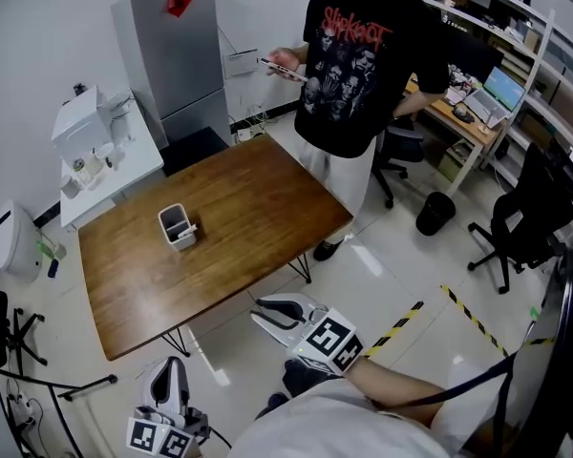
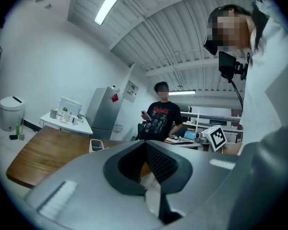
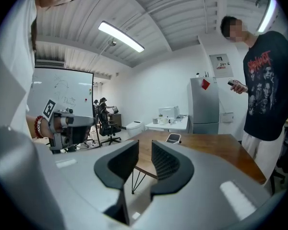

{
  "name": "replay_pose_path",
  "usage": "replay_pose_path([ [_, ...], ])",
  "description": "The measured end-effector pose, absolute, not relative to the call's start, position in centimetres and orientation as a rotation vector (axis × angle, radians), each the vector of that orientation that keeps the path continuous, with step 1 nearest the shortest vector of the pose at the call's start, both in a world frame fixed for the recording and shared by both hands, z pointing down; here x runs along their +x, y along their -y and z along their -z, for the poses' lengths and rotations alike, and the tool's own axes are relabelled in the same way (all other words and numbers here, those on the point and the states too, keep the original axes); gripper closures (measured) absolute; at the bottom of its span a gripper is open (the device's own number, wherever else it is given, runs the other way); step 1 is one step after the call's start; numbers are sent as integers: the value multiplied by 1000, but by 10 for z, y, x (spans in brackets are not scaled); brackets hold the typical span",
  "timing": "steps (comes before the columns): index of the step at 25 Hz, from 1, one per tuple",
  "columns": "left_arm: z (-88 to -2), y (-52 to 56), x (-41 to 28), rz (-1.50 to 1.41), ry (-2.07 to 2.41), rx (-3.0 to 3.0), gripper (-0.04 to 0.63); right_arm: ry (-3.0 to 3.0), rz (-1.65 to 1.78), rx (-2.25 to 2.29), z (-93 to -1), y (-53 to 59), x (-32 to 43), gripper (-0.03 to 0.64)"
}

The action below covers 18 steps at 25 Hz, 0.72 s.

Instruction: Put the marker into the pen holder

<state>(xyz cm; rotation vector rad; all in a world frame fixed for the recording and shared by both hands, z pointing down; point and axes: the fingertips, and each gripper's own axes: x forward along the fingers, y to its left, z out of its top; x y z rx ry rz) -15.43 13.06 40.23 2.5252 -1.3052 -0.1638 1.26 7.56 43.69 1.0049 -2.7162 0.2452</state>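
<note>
A white mesh pen holder [image 1: 177,225] stands upright near the middle of the brown wooden table [image 1: 248,208]; it also shows in the left gripper view [image 2: 96,145] and the right gripper view [image 3: 173,138]. A small pale thing sticks out at its right rim; I cannot tell whether it is the marker. Both grippers hang off the table's near edge, above the floor. My left gripper [image 1: 170,370] is low at the left, its jaws closed tip to tip [image 2: 145,145] with nothing in them. My right gripper [image 1: 265,311] has a narrow gap between its pads [image 3: 144,150], and nothing sits in that gap.
A person in a black printed T-shirt [image 1: 363,65] stands at the table's far right corner holding a phone. A grey fridge [image 1: 172,55] and a white side table [image 1: 105,151] are behind. Office chairs [image 1: 525,218], floor tape [image 1: 458,313] and a tripod [image 1: 10,342] surround.
</note>
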Motion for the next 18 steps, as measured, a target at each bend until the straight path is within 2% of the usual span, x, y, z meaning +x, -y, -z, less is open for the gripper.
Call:
replay_pose_path([
  [18,-402,-117,-134,173,1251,2548,618,2695,-223,1016,-434,-65,25,543],
])
